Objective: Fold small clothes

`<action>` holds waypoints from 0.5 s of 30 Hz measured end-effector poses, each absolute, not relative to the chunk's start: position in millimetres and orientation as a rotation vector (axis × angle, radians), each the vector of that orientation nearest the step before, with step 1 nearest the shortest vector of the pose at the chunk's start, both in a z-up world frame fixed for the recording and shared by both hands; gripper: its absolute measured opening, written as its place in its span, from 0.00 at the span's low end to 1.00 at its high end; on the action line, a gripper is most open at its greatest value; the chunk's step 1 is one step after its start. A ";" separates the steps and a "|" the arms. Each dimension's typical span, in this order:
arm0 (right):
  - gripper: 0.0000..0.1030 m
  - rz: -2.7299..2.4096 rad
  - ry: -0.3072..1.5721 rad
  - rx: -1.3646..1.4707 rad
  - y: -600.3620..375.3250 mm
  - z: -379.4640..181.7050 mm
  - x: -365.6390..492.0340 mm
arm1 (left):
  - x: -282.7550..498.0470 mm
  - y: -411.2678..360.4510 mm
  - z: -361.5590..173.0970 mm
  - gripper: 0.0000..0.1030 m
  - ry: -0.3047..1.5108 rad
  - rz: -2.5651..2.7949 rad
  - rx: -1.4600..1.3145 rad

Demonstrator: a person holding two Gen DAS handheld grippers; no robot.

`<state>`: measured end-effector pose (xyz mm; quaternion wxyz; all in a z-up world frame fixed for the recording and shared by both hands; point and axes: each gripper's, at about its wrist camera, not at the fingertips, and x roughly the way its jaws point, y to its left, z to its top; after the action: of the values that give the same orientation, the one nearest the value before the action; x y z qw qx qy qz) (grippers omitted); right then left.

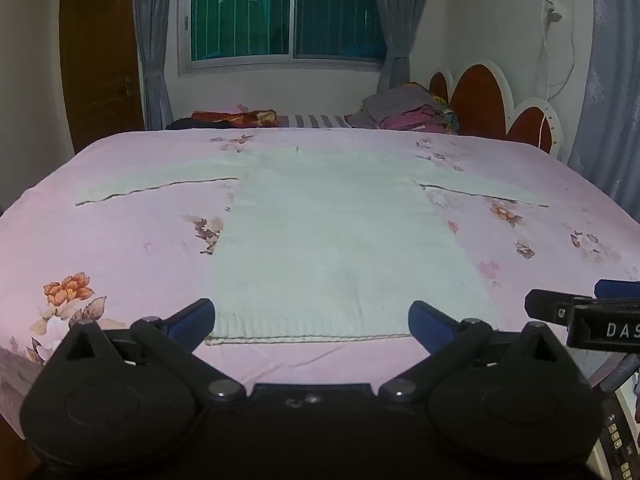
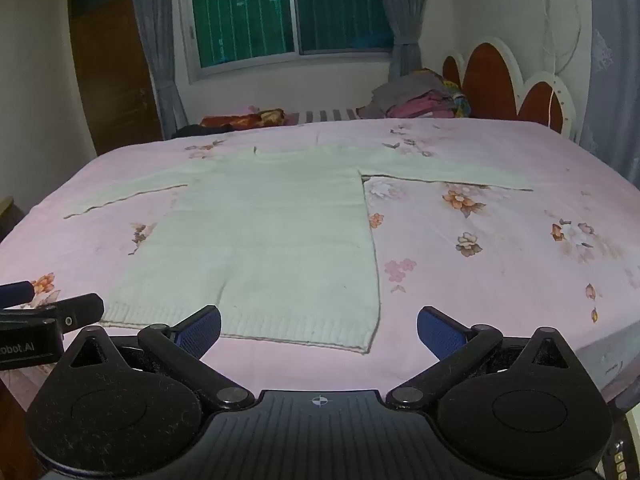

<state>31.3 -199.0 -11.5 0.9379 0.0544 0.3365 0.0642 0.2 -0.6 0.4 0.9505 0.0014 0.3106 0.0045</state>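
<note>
A pale green knitted sweater (image 1: pixel 332 240) lies flat on the pink floral bedsheet (image 1: pixel 120 248), sleeves spread to both sides, hem toward me. It also shows in the right wrist view (image 2: pixel 272 232). My left gripper (image 1: pixel 312 322) is open and empty, hovering just in front of the hem. My right gripper (image 2: pixel 319 330) is open and empty, in front of the hem's right corner. The right gripper's side shows at the right edge of the left wrist view (image 1: pixel 580 316), and the left gripper's side shows at the left edge of the right wrist view (image 2: pixel 48 316).
A pile of folded clothes (image 1: pixel 404 114) and a red-orange cloth (image 1: pixel 236 117) lie beyond the bed's far edge. A scalloped headboard (image 1: pixel 488 104) stands at the right. A window with grey curtains and a brown door (image 1: pixel 100 60) are behind.
</note>
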 end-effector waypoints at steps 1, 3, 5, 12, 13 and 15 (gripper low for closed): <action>1.00 0.134 0.686 0.114 -198.9 -11.4 31.2 | 0.1 -1.1 0.9 1.00 0.630 0.010 0.003; 1.00 0.136 0.686 0.110 -198.2 -10.8 31.4 | -1.1 -3.5 -2.3 1.00 0.627 0.015 0.009; 1.00 0.140 0.684 0.107 -197.7 -10.0 31.5 | 0.4 -4.6 -2.7 1.00 0.631 0.016 0.008; 1.00 0.136 0.692 0.105 -195.3 -15.4 36.8 | -1.3 -2.4 -0.3 1.00 0.633 0.019 -0.002; 1.00 0.137 0.692 0.106 -195.3 -15.9 37.1 | -0.6 -0.5 -1.7 1.00 0.633 0.019 -0.005; 1.00 0.140 0.691 0.104 -195.0 -16.9 37.8 | 0.3 0.7 -3.4 1.00 0.634 0.018 -0.009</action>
<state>37.8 -195.0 -16.9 0.9372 0.0507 0.3382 0.0683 0.3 0.7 -3.4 0.9501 -0.0043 0.3118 0.0089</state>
